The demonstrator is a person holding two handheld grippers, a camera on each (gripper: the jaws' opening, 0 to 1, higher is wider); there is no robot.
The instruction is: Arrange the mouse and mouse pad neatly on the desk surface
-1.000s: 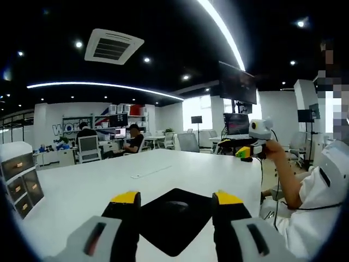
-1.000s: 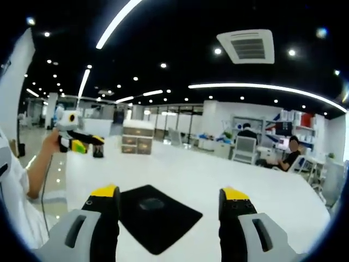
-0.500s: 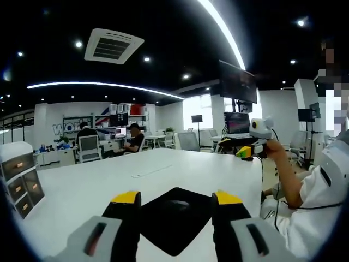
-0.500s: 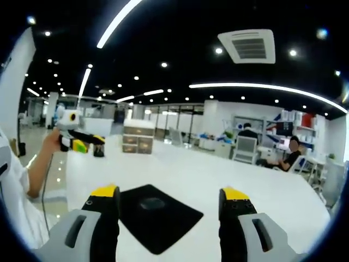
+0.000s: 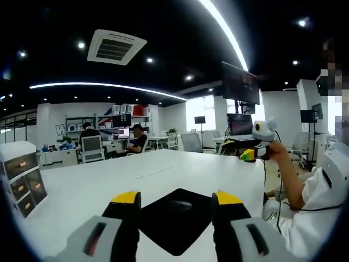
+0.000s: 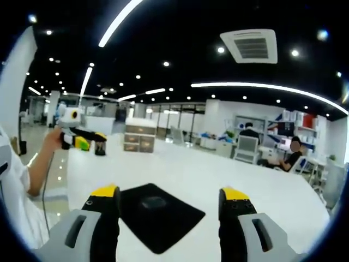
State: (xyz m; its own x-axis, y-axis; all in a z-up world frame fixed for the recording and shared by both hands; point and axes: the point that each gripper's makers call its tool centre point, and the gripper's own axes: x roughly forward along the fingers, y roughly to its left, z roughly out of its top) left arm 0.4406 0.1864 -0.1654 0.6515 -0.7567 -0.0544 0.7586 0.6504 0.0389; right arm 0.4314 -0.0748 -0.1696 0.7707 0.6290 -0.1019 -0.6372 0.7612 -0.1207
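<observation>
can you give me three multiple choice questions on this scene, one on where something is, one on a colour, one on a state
1. Where does the mouse lie?
A. on the mouse pad
B. on the bare desk beside the pad
C. on top of the drawer unit

2. What colour is the mouse pad?
A. white
B. black
C. blue

3. How do the right gripper's fingers stand?
A. shut on the mouse
B. shut on the pad's edge
C. open, holding nothing

Answers:
1 A: in both views the dark mouse sits within the pad's outline, on the white desk.
2 B: the pad is a flat black sheet against the white desk top.
3 C: the yellow-tipped fingers stand well apart, with the pad showing between them; the left gripper is open too.
</observation>
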